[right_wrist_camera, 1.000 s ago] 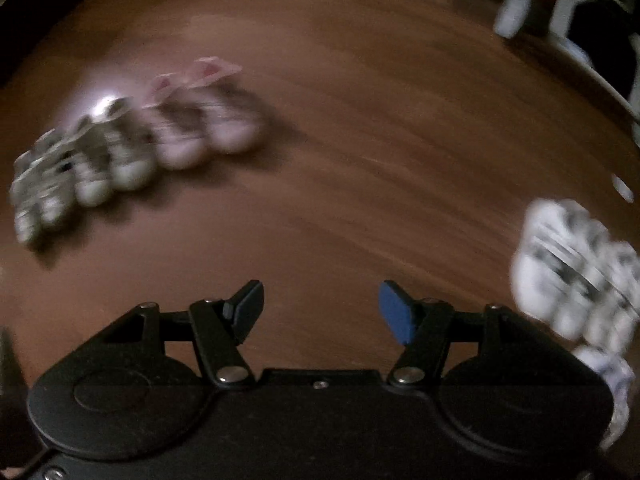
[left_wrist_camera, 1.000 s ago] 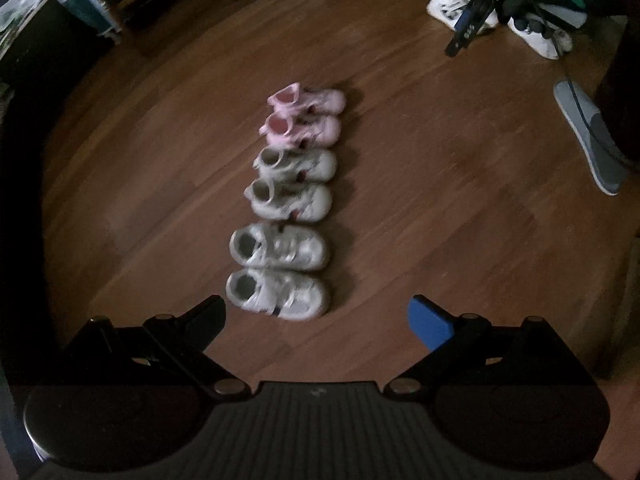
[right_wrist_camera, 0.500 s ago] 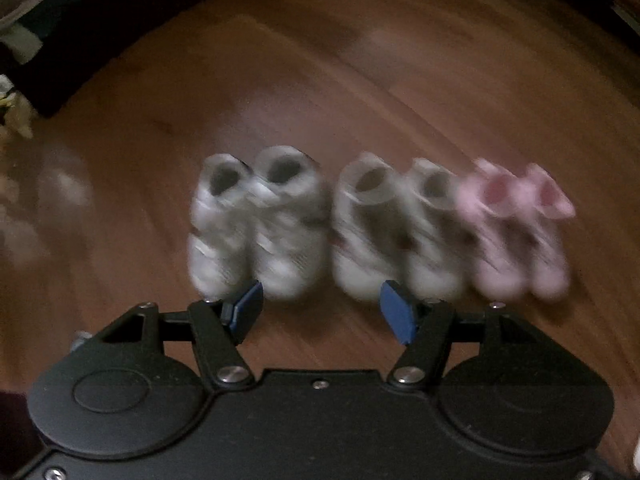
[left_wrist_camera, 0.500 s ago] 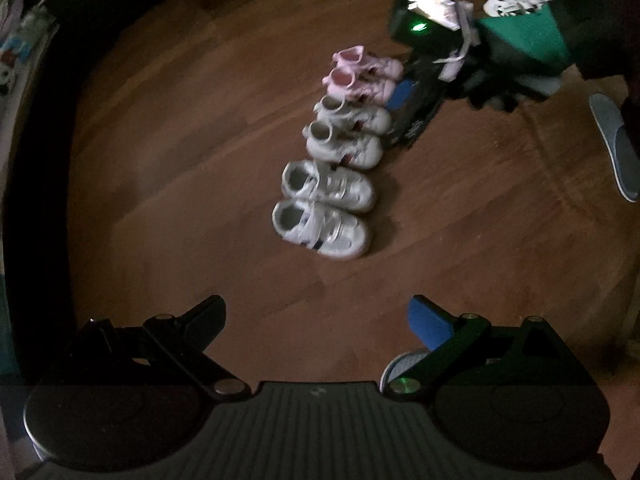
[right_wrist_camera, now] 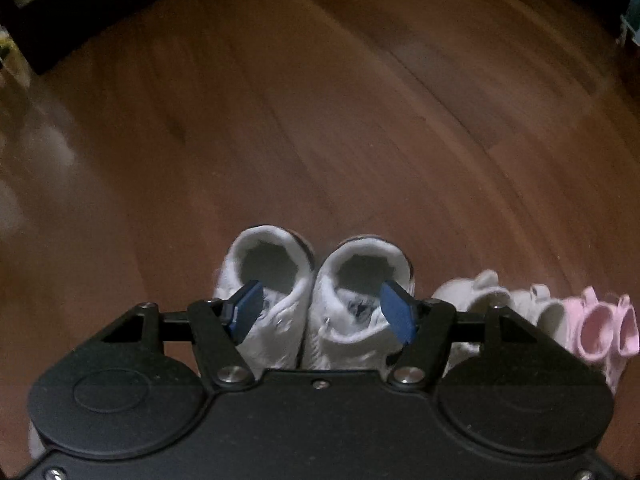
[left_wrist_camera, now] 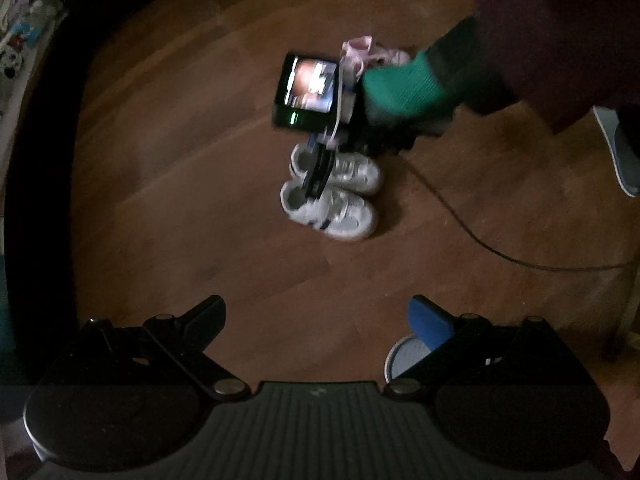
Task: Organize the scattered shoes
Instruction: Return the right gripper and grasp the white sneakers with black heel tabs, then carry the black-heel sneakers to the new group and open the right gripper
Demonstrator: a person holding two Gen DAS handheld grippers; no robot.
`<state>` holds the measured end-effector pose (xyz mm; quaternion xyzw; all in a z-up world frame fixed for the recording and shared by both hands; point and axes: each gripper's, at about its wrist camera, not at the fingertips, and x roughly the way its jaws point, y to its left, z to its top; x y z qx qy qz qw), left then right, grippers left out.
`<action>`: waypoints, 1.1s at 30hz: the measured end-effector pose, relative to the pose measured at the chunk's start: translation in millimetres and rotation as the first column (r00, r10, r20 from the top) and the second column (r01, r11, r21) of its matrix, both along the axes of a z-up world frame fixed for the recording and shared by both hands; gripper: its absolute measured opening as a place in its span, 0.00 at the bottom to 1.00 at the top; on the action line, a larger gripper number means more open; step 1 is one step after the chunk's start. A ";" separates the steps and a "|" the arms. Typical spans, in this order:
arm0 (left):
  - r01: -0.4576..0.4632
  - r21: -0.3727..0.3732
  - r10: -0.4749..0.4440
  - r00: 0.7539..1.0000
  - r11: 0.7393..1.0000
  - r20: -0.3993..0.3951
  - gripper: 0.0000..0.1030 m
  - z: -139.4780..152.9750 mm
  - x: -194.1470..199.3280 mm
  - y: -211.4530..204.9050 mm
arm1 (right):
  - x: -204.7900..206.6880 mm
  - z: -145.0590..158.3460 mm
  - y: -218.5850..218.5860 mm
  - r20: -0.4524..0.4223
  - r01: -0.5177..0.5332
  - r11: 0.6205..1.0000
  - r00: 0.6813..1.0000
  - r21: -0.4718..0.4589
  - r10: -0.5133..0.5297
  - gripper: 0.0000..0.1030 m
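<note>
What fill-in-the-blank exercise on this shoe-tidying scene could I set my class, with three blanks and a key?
1. The shoes stand in a row on a floor made of ____.
2. The right gripper hovers open over a pair of sneakers coloured ____.
3. At the far right end of the row in the right wrist view stands a small pair of shoes coloured ____.

Missing words: wood; white; pink
</note>
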<state>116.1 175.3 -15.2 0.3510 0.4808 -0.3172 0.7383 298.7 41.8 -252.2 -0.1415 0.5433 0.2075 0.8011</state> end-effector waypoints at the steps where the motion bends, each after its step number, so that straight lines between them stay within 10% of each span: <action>1: 0.003 -0.006 -0.003 1.000 1.000 0.001 0.95 0.8 -0.1 -0.6 | 1.6 -3.0 0.2 -0.004 0.005 1.000 1.000 0.000 -0.005 0.64; 10: 0.013 0.006 -0.013 1.000 1.000 -0.013 0.95 -0.8 2.0 -8.1 | 4.0 -17.9 7.9 -0.016 0.016 1.000 1.000 0.012 -0.016 0.63; 14: 0.016 0.016 -0.016 1.000 1.000 -0.001 0.95 2.6 6.1 -15.0 | -2.2 -18.0 9.9 -0.006 0.031 0.999 1.000 0.016 -0.031 0.23; 33: 0.066 0.051 -0.069 0.996 0.997 0.058 0.95 6.5 16.6 -53.0 | -125.9 81.0 -117.9 0.051 0.266 0.894 0.951 0.361 -0.304 0.14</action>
